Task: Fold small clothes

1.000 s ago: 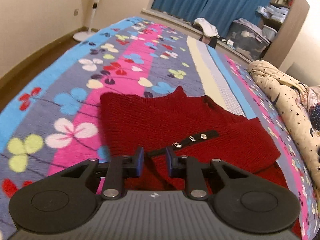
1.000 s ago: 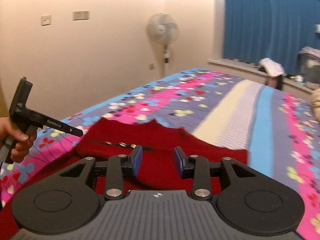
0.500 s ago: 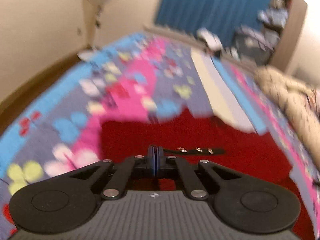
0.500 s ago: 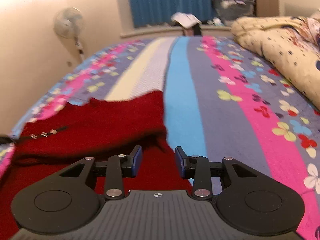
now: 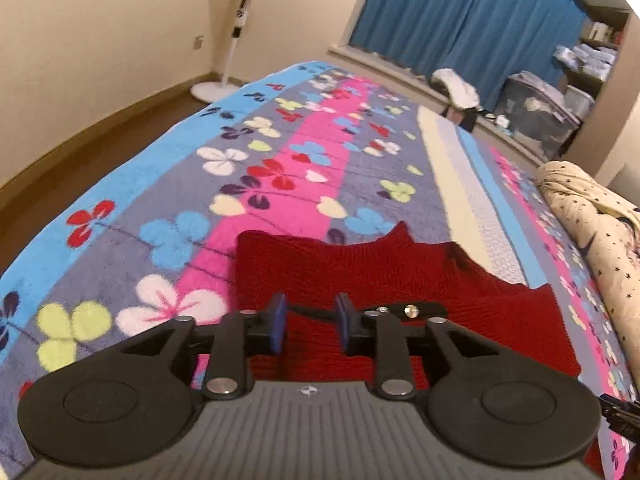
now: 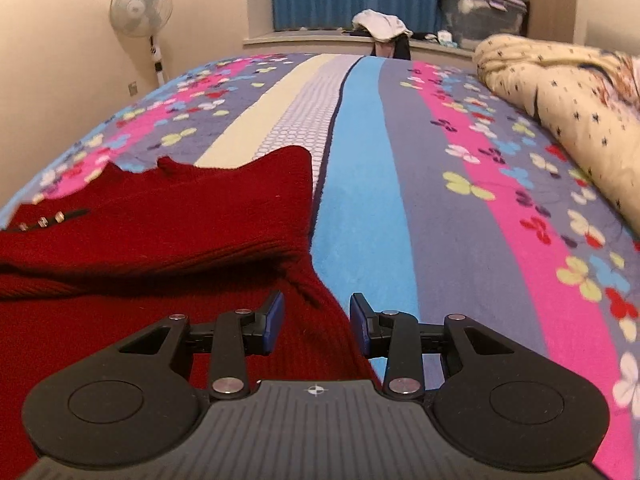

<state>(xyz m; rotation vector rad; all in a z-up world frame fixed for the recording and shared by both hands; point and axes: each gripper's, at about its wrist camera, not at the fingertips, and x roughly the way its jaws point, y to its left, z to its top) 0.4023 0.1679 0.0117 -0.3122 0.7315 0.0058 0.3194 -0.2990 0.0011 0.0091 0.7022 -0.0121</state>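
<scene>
No brand name or readable writing appears in either view; each grey gripper body carries only a small white compass-like mark. A red knitted sweater (image 5: 360, 276) lies flat on a bed, on a fleece blanket (image 5: 280, 160) striped in blue, grey, pink and cream with flower prints. A black strap with three metal snaps (image 6: 44, 221) crosses the sweater's front, and one sleeve (image 6: 224, 208) is folded across the body. The left gripper (image 5: 308, 326) hangs over the sweater's near edge with its blue-padded jaws parted and nothing between them. The right gripper (image 6: 316, 322) is also parted and holds nothing, its jaws on either side of the sweater's right side edge; whether the pads touch the knit cannot be told. Beyond the bed stand a white pedestal fan (image 6: 142, 8), blue curtains (image 5: 460, 20) and a cream wall. A cream star-print duvet (image 6: 560, 80) is heaped on the right. The sweater's lower part is hidden behind the gripper bodies.
</scene>
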